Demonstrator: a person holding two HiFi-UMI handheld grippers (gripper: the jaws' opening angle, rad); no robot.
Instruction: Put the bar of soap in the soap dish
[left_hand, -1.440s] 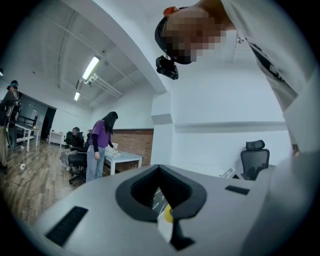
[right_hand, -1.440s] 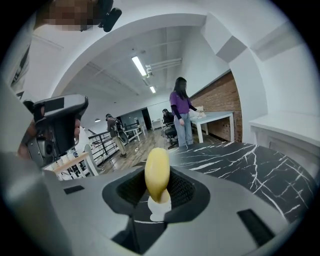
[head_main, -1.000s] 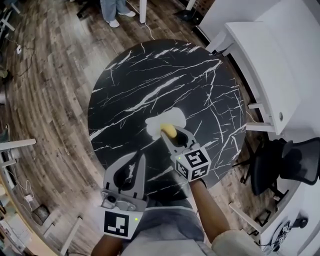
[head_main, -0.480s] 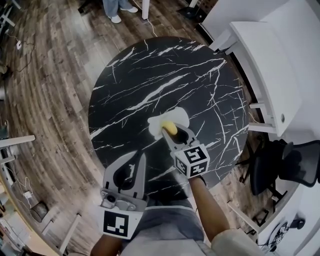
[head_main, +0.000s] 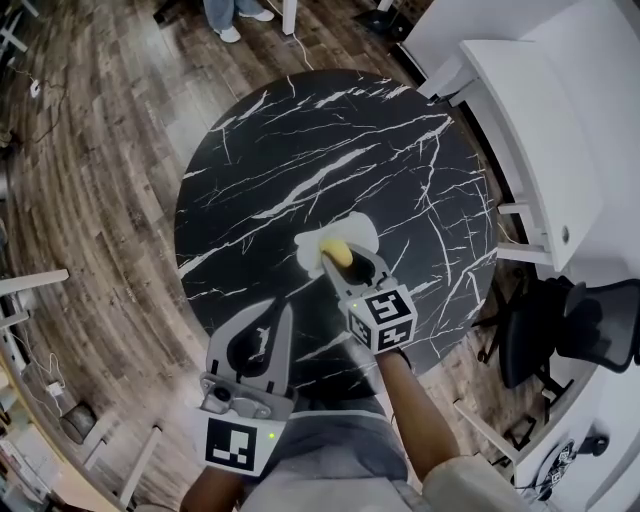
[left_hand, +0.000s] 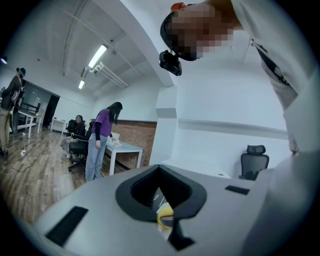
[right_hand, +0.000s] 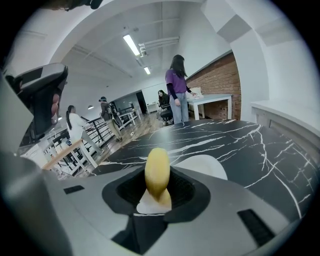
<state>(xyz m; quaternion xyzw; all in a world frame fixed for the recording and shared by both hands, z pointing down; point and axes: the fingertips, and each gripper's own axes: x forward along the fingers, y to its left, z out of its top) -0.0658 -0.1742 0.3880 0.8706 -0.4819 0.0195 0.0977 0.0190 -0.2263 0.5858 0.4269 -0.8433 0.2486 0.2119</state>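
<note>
The right gripper (head_main: 340, 266) is pinching the bar of soap (head_main: 337, 254). The soap sits between the tips of its two jaws and sticks out past them. In the right gripper view the bar (right_hand: 157, 172) stands on end in the gap, with a jaw pressed against each side.

The left gripper (head_main: 281, 312) is held back near the person's body, at the near edge of the table and well apart from the soap. Its jaws are pressed together with nothing between them. Through the narrow slit between them a bit of the yellow soap (left_hand: 165, 218) shows further off.

The soap is a smooth, rounded oval bar, plain yellow, with no wrapper.

It is over the near side of the soap dish (head_main: 358, 230). This is a shallow white dish with a wavy rim, and it sits on the table just past the right gripper's tips. Whether the bar touches the dish cannot be told. The part of the dish (right_hand: 202, 165) that shows beyond the soap is bare white.

The dish rests toward the near side of a round black table (head_main: 300, 150) with white marble veins. A wooden floor (head_main: 90, 180) surrounds the table, and a white desk (head_main: 530, 130) stands to the right.
</note>
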